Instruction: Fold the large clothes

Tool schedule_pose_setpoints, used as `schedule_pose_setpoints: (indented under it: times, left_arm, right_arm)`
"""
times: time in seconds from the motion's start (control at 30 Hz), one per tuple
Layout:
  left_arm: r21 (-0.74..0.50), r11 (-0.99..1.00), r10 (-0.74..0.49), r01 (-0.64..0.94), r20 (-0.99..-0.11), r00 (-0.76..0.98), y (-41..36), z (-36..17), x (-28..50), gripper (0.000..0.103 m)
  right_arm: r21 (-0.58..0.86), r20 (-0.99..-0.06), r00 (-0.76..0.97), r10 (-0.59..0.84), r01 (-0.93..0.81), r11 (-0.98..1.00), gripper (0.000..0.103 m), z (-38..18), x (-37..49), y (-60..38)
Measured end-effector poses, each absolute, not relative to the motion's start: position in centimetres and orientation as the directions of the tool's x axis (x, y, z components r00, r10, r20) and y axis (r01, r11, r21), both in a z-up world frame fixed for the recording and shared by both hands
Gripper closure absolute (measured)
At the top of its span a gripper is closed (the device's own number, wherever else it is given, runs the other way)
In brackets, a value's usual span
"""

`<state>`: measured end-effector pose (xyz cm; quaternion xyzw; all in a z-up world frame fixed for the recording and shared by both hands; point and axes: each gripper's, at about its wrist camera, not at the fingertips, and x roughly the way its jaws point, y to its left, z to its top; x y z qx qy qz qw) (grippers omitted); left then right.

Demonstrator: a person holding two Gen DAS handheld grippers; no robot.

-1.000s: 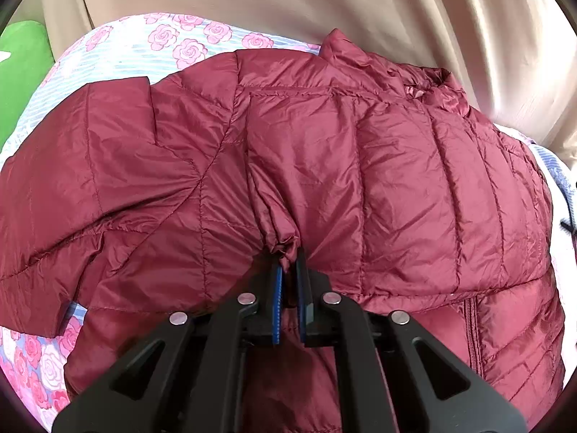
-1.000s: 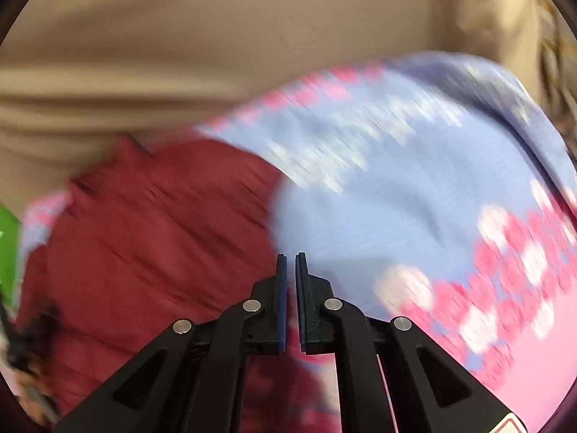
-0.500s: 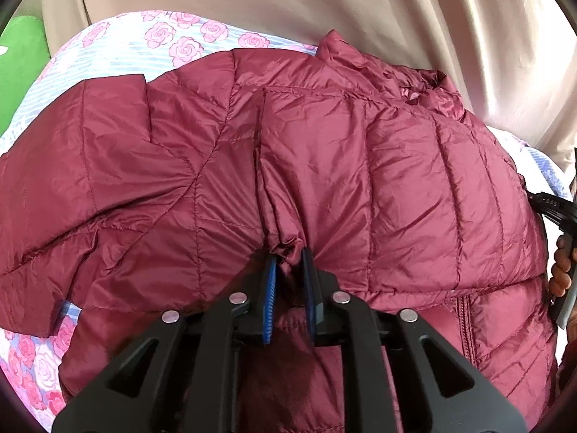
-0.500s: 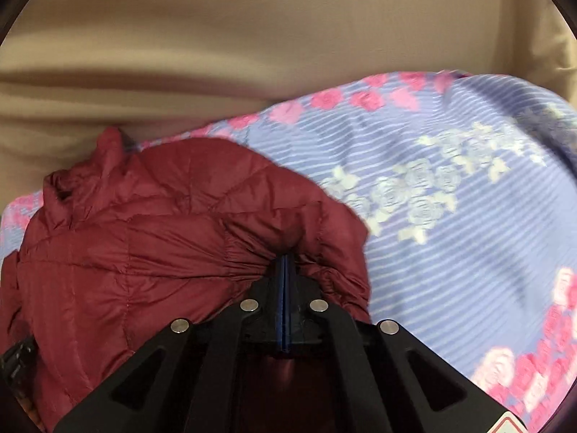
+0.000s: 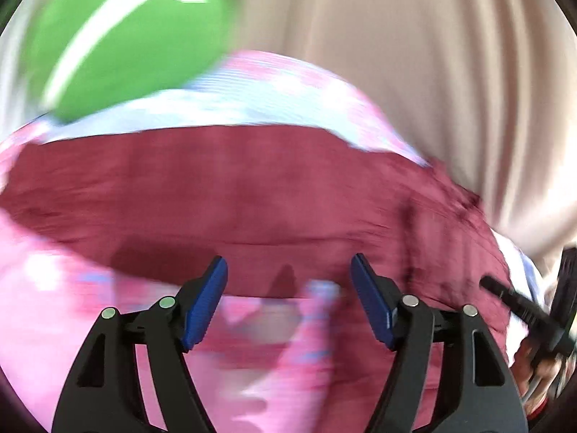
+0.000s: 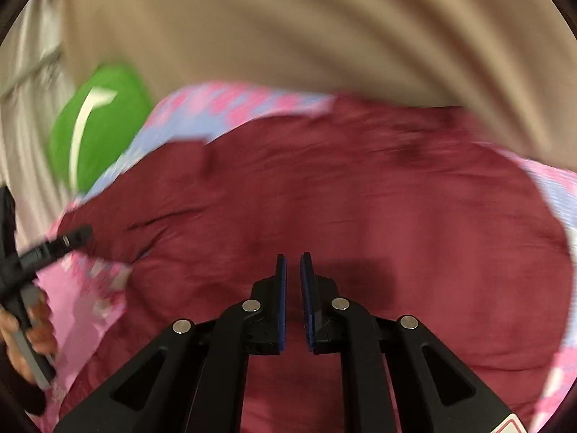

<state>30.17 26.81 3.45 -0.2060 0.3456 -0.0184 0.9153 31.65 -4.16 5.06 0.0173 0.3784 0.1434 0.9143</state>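
The maroon puffer jacket [image 6: 360,216] lies spread across a bed covered by a floral sheet [image 5: 288,86] of pink roses on pale blue stripes. Both views are blurred, so the quilting and folds of the jacket are hard to read.

The left tool [image 5: 288,281] hangs over the sheet at the near edge of the jacket. Its blue-padded fingers [image 5: 205,303] are spread wide apart with nothing between them. In the right wrist view it shows at the left edge, gripped by the person's hand [image 6: 25,339], just beside the jacket's edge.

The right tool [image 6: 294,270] hovers above the middle of the jacket. Its fingers stand nearly together, with a narrow gap between the pads and no fabric caught in it. I cannot tell whether its tips touch the jacket. In the left wrist view part of it appears at the far right edge.

A green cushion [image 5: 119,43] with a white mark sits at the far left end of the bed. A beige curtain [image 6: 324,29] hangs behind the bed.
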Motion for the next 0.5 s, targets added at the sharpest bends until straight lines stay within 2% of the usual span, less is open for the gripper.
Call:
schedule_pose_setpoints:
  times: [0.07, 0.23, 0.4, 0.5]
  left_arm:
    - [-0.394, 0.893, -0.106, -0.216, -0.653, 0.750, 31.5, 2.7, 29.3, 0.034]
    - [-0.465, 0.781, -0.036, -0.416, -0.699, 0.714, 41.3, -0.1, 27.3, 0.035]
    - [-0.499, 0.727, -0.025, -0.471, -0.705, 0.708, 45.4, -1.8, 26.7, 0.034]
    - [-0.508, 0.728, -0.024, -0.460, -0.690, 0.724, 46.0, -1.8, 27.4, 0.029]
  right_arm:
    - [0.155, -0.705, 0.638, 0.311, -0.288, 0.945, 0.092, 3.9, 32.7, -0.5]
    - [0.160, -0.724, 0.601, 0.338, -0.330, 0.930, 0.092, 2.4, 33.7, 6.6]
    - [0.130, -0.770, 0.567, 0.292, -0.309, 0.942, 0.092, 0.3, 36.1, 8.9]
    - [0.091, -0.773, 0.577, 0.264, -0.311, 0.946, 0.093, -1.1, 36.2, 9.4]
